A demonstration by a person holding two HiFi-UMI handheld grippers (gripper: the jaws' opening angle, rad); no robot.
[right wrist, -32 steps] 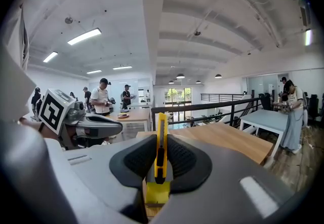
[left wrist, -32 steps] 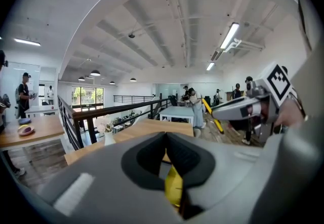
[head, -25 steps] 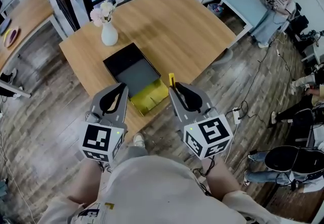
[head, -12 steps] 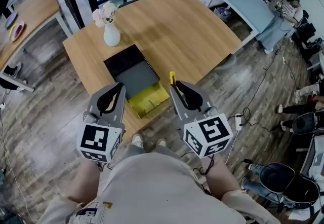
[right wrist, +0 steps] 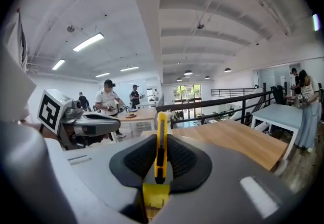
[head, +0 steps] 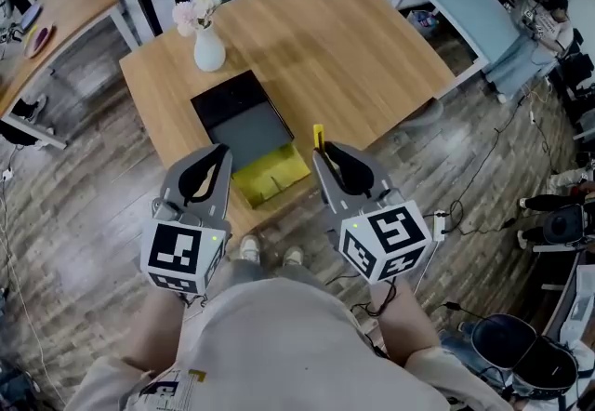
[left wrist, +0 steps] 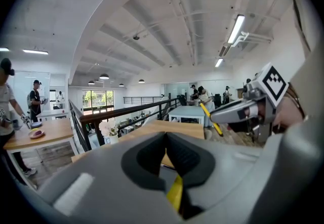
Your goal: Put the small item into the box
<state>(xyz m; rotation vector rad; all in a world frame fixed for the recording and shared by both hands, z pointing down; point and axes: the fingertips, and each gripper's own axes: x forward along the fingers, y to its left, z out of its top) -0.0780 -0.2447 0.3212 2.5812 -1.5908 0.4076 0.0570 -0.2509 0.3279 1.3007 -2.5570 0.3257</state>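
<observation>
Table (head: 353, 46): light wood, visible grain, matt. Floor (head: 74, 205): dark wood planks, mottled, low sheen. Box (head: 244, 125): black walls, grey bottom, both matt; the yellow flap (head: 274, 175) looks like card, matt. Vase (head: 208, 54): white, smooth, glossy. Left gripper (head: 221, 153) and right gripper (head: 321, 151): grey plastic shells, smooth, matt. Pads (right wrist: 183, 158): black, fine-textured, rubbery look. Knife (right wrist: 161, 142): yellow plastic, smooth, slight gloss. Marker cube (head: 386, 237): flat matt print.

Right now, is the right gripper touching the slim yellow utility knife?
Touching: in the right gripper view, the right gripper clamps the yellow utility knife between its jaws.
</observation>
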